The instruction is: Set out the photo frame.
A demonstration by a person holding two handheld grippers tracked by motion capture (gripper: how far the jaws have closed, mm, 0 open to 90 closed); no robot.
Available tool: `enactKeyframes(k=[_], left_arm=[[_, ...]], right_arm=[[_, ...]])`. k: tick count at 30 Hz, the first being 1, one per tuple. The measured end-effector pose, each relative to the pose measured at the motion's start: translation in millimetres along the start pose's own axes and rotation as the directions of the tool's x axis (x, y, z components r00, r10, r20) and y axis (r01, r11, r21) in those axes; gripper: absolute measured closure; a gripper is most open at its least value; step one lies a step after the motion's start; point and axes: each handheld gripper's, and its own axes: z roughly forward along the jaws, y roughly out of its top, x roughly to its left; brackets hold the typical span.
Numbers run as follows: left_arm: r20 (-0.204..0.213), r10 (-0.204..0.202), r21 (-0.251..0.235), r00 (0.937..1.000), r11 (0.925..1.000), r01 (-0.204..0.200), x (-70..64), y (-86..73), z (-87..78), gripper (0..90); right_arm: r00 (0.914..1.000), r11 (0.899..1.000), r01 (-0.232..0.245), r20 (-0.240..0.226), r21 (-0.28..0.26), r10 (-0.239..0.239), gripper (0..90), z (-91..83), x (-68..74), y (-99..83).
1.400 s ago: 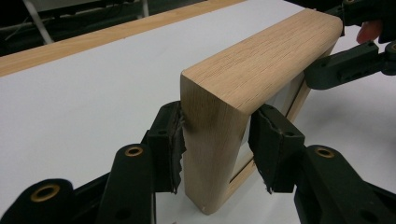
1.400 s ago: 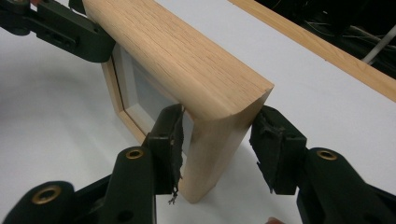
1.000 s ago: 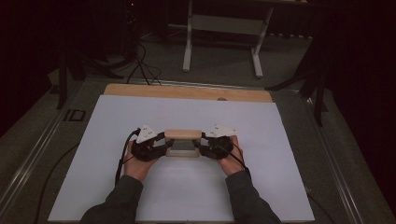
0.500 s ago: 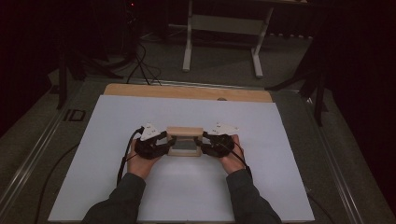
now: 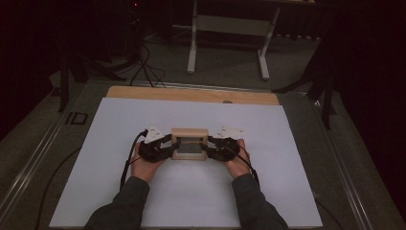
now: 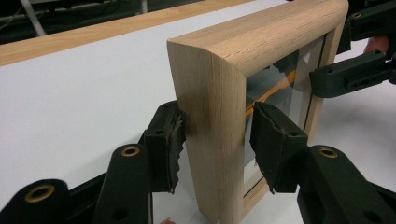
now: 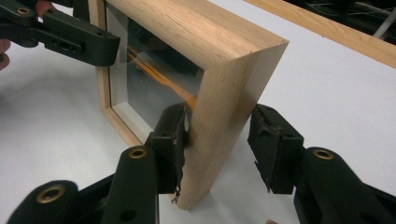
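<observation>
A small wooden frame with a glass pane stands upright on the white worktop, a little nearer the person than the middle of the sheet, held between the two tools. In the high view the left tool comes at the frame's left side and the right tool at its right, each in a hand whose dark sleeve enters from the bottom edge.

In the left gripper view the left tool straddles the frame's side rail — one pad presses the outer back face, the other sits in front of the glass side with a slight gap visible, so the jaws stand narrowly apart around the wood rather than clamped tight.

In the right gripper view the right tool straddles the opposite rail of the frame — the pad on the glass side touches the wood, while the pad on the back side stands clear of it, so the jaws are loosely open around the rail. Beyond the white sheet, a wooden strip runs along the worktop's far edge.
</observation>
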Motion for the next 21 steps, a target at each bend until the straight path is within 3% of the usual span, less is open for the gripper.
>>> enactKeyframes(k=[21], left_arm=[[0.011,-0.011,0.032,0.9999,0.9994,0.010,4.0,-0.3,9.2,49.7]], right_arm=[[0.9993,0.999,-0.034,-0.014,0.013,0.034,53.7,3.8,-1.6,-6.8]])
